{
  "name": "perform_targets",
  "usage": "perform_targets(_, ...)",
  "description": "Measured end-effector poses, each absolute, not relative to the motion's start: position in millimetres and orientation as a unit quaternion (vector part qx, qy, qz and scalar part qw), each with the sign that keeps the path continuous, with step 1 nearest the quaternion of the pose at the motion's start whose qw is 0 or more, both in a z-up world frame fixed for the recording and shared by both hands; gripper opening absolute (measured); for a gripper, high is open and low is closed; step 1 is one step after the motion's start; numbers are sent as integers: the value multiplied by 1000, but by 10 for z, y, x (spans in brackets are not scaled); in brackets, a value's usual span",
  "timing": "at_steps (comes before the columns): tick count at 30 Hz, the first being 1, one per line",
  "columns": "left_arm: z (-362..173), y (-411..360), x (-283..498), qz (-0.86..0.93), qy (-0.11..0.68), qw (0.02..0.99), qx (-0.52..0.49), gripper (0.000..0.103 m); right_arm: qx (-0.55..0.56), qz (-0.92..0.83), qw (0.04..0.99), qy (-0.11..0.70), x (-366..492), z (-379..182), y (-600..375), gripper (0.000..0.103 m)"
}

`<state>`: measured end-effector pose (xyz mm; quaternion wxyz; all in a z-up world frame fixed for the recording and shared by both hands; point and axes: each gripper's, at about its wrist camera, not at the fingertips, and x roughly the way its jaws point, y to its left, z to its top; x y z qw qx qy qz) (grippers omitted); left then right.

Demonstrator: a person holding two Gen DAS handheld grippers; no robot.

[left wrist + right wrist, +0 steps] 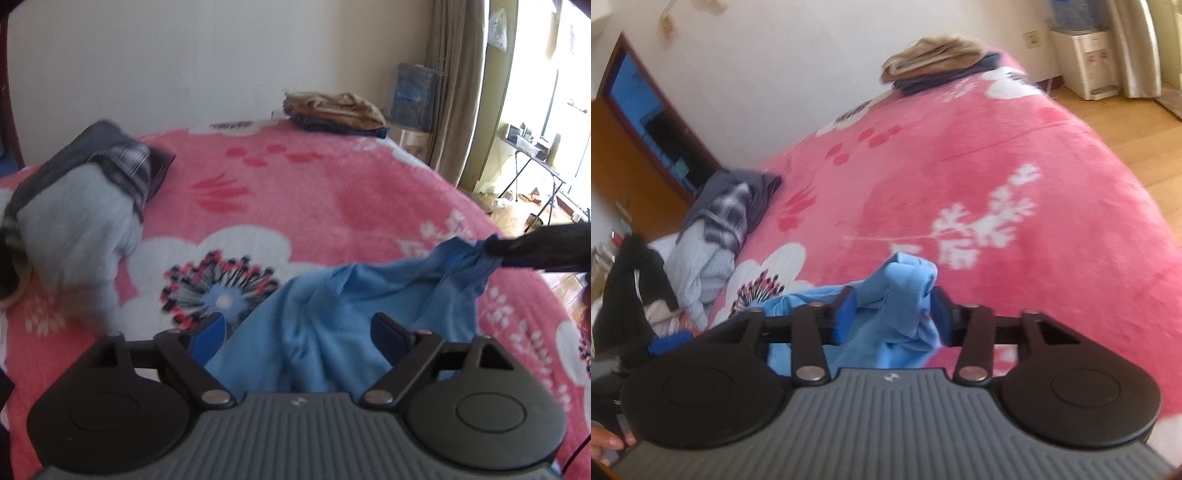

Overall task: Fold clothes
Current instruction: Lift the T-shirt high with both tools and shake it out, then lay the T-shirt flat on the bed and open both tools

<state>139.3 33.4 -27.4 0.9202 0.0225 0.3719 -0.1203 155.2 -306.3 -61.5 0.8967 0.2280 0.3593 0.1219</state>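
A light blue garment (332,332) lies crumpled on the pink flowered blanket (295,192). My left gripper (299,328) stands open wide just above it, with the cloth lying between and under its blue-padded fingers and neither pad pressing on it. To the right, my right gripper (493,248) has one end of the garment bunched at its tip. In the right wrist view, my right gripper (894,314) has its jaws partly apart, and a loose bunch of the blue garment (905,280) sits between the fingers.
A heap of grey, pale blue and plaid clothes (85,192) (716,221) lies at the left. A folded stack (332,110) (938,59) sits at the bed's far end by the wall. The wooden floor (1145,147) begins past the bed's right edge.
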Motion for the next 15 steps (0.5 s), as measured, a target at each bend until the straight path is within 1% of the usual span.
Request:
perform_targets(2,-261,450,1284,-122,376,918,13,89,245,131,898,341,1363,-538,-3216,51)
perform_targets(4,-309,562,1189,-121,383,916,6,89,253,143,899,328,1221,-419,-3299,59)
perform_targets(6,-390,611,1103,-120,392,912,8,89,257,167,894,327,945,-281,-3331,65)
perform_targets(8,-465,593,1026,-116,399,909,21,89,239,196,888,340,709,-222,-3187,68)
perform_targets(9,-498,562,994,-112,402,908,32,89,229,210,885,346,593,-194,-3112,71)
perform_targets(10,-543,525,989,-109,402,908,44,89,204,221,882,363,508,-212,-2960,75)
perform_targets(11,-591,487,993,-106,401,908,55,89,178,232,878,379,425,-232,-2808,76)
perform_targets(15,-740,369,1050,-85,398,910,82,86,61,231,875,421,251,-434,-2208,77)
